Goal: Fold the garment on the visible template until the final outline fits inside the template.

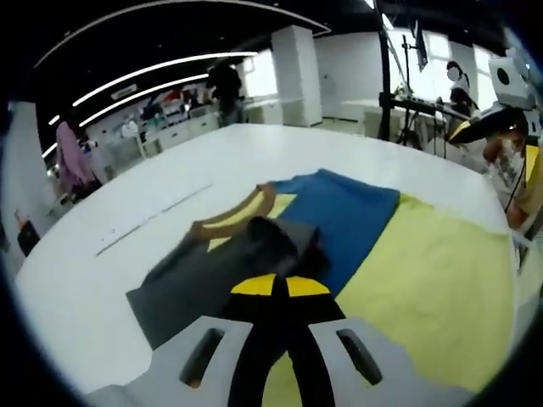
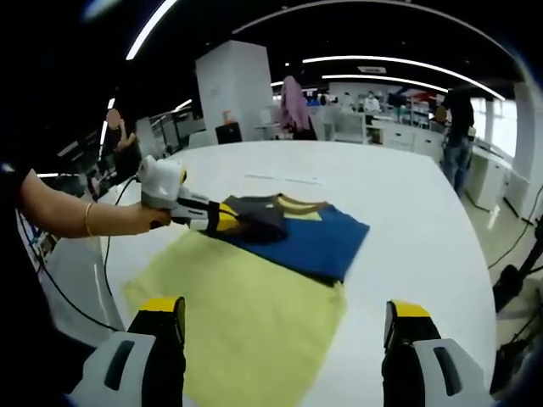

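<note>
Left gripper view: left gripper (image 1: 281,284) fingers pinch the grey garment (image 1: 216,275); fold it squarely onto the yellow template (image 1: 433,288). Right gripper (image 2: 284,326) fingers spread.

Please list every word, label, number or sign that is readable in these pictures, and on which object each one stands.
None is readable: the garment, the yellow template, the white table and both grippers carry no visible text. A ceiling sign is too small and blurred.

garment (image 1: 254,254) front hidden by left gripper (image 1: 281,287), bg people blurred
</note>
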Motion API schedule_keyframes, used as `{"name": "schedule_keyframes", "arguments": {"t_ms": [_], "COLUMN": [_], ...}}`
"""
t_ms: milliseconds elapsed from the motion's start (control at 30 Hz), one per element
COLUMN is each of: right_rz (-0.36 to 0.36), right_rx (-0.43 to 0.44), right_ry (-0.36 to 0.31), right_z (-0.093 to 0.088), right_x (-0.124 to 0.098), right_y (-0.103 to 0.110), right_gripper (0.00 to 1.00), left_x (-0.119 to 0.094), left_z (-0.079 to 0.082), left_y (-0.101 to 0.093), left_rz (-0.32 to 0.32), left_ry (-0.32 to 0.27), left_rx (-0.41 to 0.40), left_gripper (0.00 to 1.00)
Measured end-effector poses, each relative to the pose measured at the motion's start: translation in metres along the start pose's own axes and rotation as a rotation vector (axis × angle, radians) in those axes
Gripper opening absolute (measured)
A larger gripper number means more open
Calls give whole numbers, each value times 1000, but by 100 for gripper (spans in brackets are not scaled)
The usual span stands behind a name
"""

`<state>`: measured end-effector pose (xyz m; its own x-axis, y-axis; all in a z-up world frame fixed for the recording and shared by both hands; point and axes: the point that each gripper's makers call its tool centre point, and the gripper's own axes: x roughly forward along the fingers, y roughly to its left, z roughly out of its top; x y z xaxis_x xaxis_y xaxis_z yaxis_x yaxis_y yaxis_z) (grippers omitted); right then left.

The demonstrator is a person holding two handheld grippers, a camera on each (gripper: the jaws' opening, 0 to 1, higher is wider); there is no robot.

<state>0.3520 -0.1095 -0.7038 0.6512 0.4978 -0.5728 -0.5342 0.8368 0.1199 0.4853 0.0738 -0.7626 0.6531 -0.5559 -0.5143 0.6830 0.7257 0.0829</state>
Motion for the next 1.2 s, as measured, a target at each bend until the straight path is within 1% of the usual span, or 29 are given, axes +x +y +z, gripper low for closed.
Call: {"name": "schedule_keyframes", "arguments": {"t_ms": [33,167,267,333,467,567,733,833,1033,1200], "right_rz": [0,4,6,7,5,1,-3,-5,-9,-13], "right_rx": [-1,0,-2,-2,2,7,13,19,29,37], "right_ry": [0,-7,-11,-13,-17,-22,-26,-28,-33,-38], "right_z": [0,2,2,2,2,1,0,-1,-3,-3], "right_x": [0,1,1,1,-1,-1,-2,-2,-3,-2], "right_y": [0,1,2,2,1,0,0,1,0,-2], "right_gripper": [97,97,97,97,97,97,97,97,97,97], "left_x": [0,-2,-3,-3,-1,2,7,11,20,32], "left_z": [2,11,24,31,43,50,61,68,76,82], "left_y": [0,-1,-7,-11,-18,-24,-32,-38,-50,-57], "left_rz": [-4,-9,-35,-51,-62,-86,-106,-126,-148,-158], "left_ry": [-5,-19,-47,-54,-65,-67,-66,-61,-41,-25], "left_rx": [-19,-30,-68,-82,-69,-79,-76,-99,-107,-148], "left_gripper": [0,0,0,0,0,0,0,0,0,0]}}
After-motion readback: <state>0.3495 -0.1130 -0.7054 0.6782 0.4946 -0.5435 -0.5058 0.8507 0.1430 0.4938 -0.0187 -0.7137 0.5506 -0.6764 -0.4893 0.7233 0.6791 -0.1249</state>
